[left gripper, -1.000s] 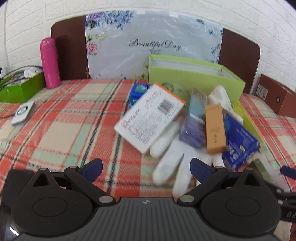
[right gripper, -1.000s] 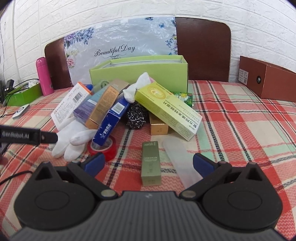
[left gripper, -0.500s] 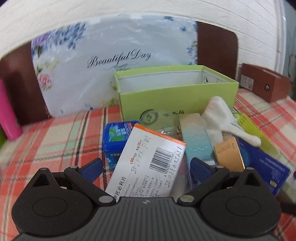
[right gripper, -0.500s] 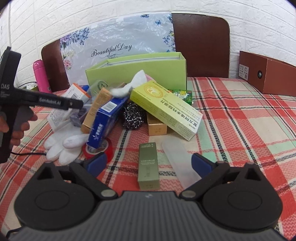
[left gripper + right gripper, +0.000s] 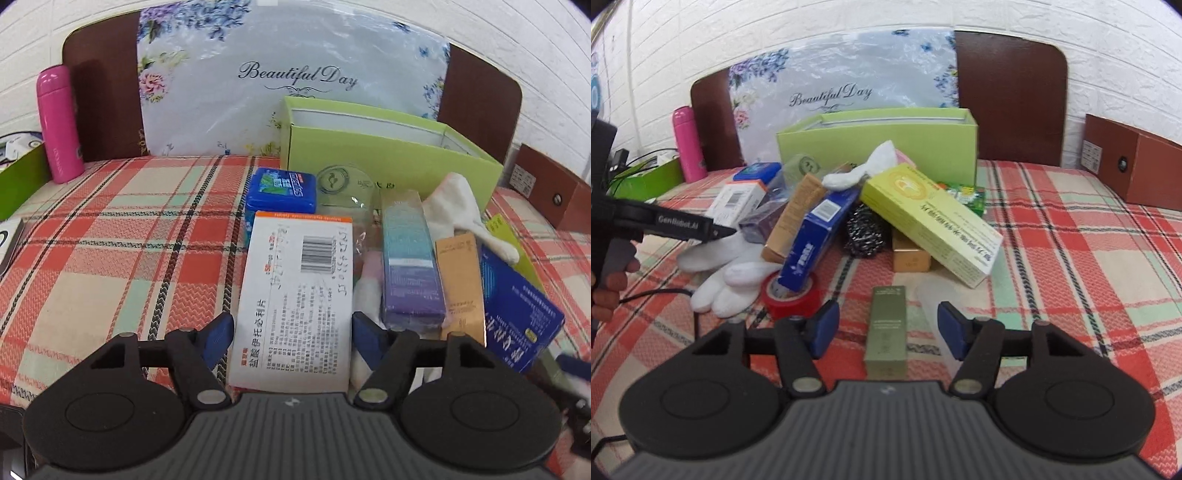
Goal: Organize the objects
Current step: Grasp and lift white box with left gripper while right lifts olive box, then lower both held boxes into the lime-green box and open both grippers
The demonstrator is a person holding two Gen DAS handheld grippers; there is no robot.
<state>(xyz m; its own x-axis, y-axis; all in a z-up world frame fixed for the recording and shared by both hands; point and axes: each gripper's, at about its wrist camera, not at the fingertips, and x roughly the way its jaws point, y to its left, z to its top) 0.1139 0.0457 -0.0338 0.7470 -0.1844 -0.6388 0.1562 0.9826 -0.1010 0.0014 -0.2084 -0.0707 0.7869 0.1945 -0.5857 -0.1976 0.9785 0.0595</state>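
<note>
A pile of small boxes lies in front of an open light-green box (image 5: 388,158) (image 5: 879,144). My left gripper (image 5: 291,338) is open, its jaws on either side of the near end of a white medicine box with a barcode (image 5: 295,299); contact cannot be told. The white box also shows in the right wrist view (image 5: 737,197), with the left gripper's arm beside it. My right gripper (image 5: 884,328) is open around a small olive-green box (image 5: 886,328) lying on the cloth. White gloves (image 5: 727,273), a dark blue box (image 5: 816,236) and a yellow-green box (image 5: 931,221) are in the pile.
A plaid cloth (image 5: 1071,258) covers the table. A pink bottle (image 5: 57,122) and a green tray (image 5: 18,177) stand at the left. A brown box (image 5: 1134,166) sits at the right. Red tape roll (image 5: 792,297), blue tin (image 5: 282,190), purple box (image 5: 408,266) and tan box (image 5: 460,280) lie in the pile.
My left gripper has moved in onto the pile and its jaws have narrowed around the white barcode box. My right gripper has narrowed its jaws around the olive box.
</note>
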